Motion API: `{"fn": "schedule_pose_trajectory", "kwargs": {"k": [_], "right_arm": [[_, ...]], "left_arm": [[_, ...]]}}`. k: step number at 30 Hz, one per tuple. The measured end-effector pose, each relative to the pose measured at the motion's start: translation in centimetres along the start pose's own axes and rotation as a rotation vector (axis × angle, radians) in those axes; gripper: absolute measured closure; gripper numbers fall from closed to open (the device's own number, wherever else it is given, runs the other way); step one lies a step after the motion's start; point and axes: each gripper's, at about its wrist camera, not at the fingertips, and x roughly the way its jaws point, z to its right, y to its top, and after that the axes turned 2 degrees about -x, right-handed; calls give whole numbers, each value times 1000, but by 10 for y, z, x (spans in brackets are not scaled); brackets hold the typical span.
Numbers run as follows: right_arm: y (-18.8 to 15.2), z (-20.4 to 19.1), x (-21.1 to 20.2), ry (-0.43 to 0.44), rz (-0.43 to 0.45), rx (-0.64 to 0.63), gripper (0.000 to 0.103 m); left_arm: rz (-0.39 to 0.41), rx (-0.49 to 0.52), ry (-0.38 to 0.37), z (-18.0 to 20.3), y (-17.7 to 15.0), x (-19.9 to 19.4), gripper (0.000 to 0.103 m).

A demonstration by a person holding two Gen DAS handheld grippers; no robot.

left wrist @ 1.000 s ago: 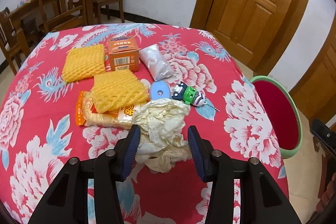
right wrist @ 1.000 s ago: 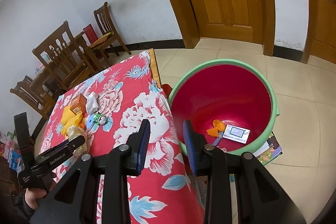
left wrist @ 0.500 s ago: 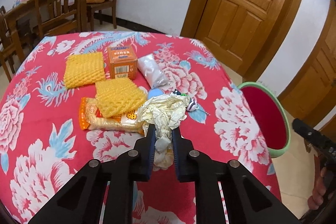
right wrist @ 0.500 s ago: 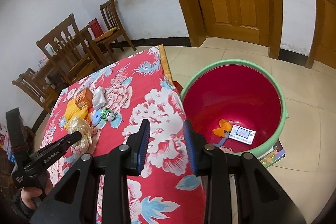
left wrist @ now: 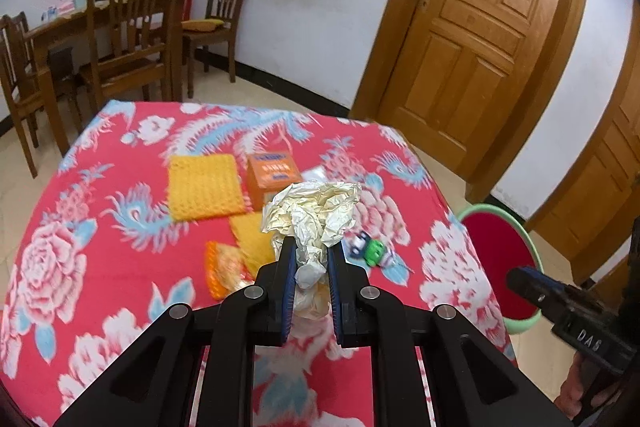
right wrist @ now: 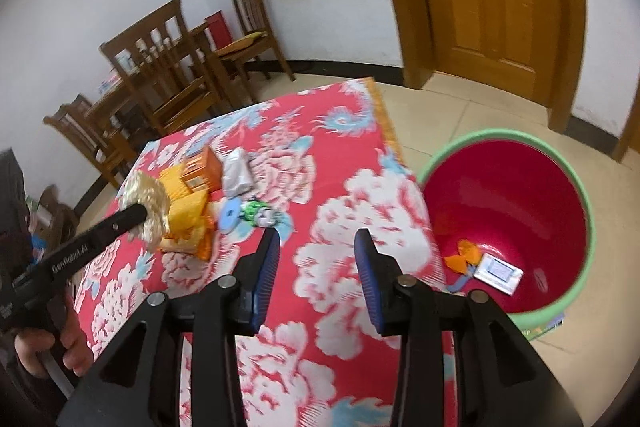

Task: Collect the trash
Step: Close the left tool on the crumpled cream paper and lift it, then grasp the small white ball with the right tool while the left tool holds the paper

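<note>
The left gripper (left wrist: 311, 255) is clamped on a crumpled wad of pale paper (left wrist: 314, 209) and holds it above the middle of the desk (left wrist: 100, 259), clear of the floral cloth. The step in hand looks like carrying this piece to the red bin with the green rim (right wrist: 516, 211), which stands on the floor off the desk's right edge and already holds 2 or so scraps. The next move likely calls for swinging the wad past that edge and over the bin's mouth before letting go. The right gripper (right wrist: 316, 259) hangs over the desk's right side, its jaws opening with nothing between them. Blur smears the orange box (left wrist: 274, 171), yellow mesh pads (left wrist: 204, 185) and small toy (left wrist: 370, 251); the wad hides part of them.
</note>
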Motion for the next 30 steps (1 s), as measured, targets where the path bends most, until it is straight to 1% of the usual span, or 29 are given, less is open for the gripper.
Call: {"fn": "schedule_pose_trajectory", "kwargs": {"k": [7, 13, 18, 24, 30], "right_arm": [[8, -26, 30, 31, -51, -54, 62], [12, -43, 62, 36, -99, -115, 60], [13, -53, 86, 41, -144, -142, 60], [17, -59, 101, 47, -158, -156, 60], [17, -64, 116, 34, -170, -177, 60]], "left_arm": [[14, -18, 49, -15, 5, 2, 88], [4, -47, 52, -27, 4, 7, 88], [-4, -58, 52, -33, 4, 12, 88], [-8, -66, 46, -38, 5, 16, 88], [-11, -75, 38, -40, 4, 18, 88]]}}
